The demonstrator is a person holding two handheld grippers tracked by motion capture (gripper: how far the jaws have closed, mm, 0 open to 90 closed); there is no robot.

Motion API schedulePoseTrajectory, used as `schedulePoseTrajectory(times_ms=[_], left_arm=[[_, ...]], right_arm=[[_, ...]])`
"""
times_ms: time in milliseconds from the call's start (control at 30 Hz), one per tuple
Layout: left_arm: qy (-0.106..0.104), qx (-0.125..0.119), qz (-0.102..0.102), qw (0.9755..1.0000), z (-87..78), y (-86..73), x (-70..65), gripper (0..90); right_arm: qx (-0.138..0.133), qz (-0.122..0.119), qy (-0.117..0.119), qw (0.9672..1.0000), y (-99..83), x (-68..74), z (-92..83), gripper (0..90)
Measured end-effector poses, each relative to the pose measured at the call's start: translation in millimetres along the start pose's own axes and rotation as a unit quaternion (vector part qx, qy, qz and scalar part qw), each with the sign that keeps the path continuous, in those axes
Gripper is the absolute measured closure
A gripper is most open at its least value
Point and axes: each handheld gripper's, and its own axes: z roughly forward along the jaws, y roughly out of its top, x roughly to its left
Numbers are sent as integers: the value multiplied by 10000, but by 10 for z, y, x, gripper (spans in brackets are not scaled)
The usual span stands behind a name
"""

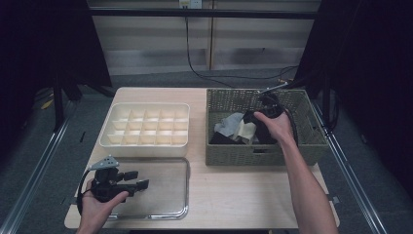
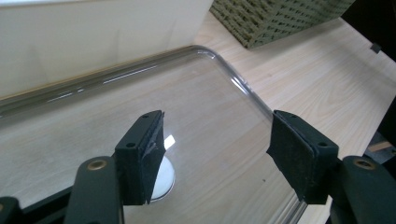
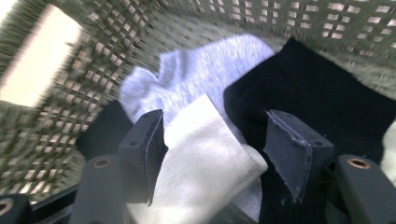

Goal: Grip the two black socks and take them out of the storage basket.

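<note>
A woven basket (image 1: 243, 155) at the table's right holds a grey sock (image 1: 229, 123), a cream sock (image 1: 246, 130) and dark socks (image 1: 220, 139). My right gripper (image 1: 253, 118) reaches down into it. In the right gripper view its jaws (image 3: 215, 144) stand open with the cream sock (image 3: 205, 163) lying between them, pads not pressing; the grey sock (image 3: 205, 65) lies behind and a black sock (image 3: 322, 88) to the right. My left gripper (image 1: 140, 179) hovers open and empty over a clear tray (image 1: 187, 185) at the front left; its jaws (image 2: 217, 154) frame the bare tray bottom (image 2: 219, 102).
A white divided organiser (image 1: 146, 148) with several compartments sits behind the clear tray, left of the basket. The basket's woven wall (image 3: 70, 93) rises close around the right gripper. Bare wood (image 1: 234, 195) lies in front of the basket. The table edge runs along the front.
</note>
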Motion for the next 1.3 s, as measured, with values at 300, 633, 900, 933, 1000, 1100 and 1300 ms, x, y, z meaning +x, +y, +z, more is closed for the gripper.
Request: schedulePoseTrajectory(times_ms=[300,633,900,933,1000,1100,1300], left_arm=[[17,-23,-3,10000,-17,2,6,356],[4,12,38,10000,3,16,-3,356],[31,52,84,9999,2,-3,-5,356],[30,50,78,10000,0,-6,-3,356],[39,61,83,9999,-3,-15,2,356],[28,78,104,9999,-11,-24,3,356],[38,48,68,10000,-28,-30,-2,356]], right_arm=[[741,176,-30,9971,36,-63,258,490],[358,-123,665,9971,201,222,271,899],[-180,-396,951,9945,423,567,246,899],[-231,-408,997,9939,438,587,250,898],[-207,-435,1055,9933,451,614,290,867],[1,-459,979,9941,414,600,381,759],[-122,-233,860,9960,307,342,295,574]])
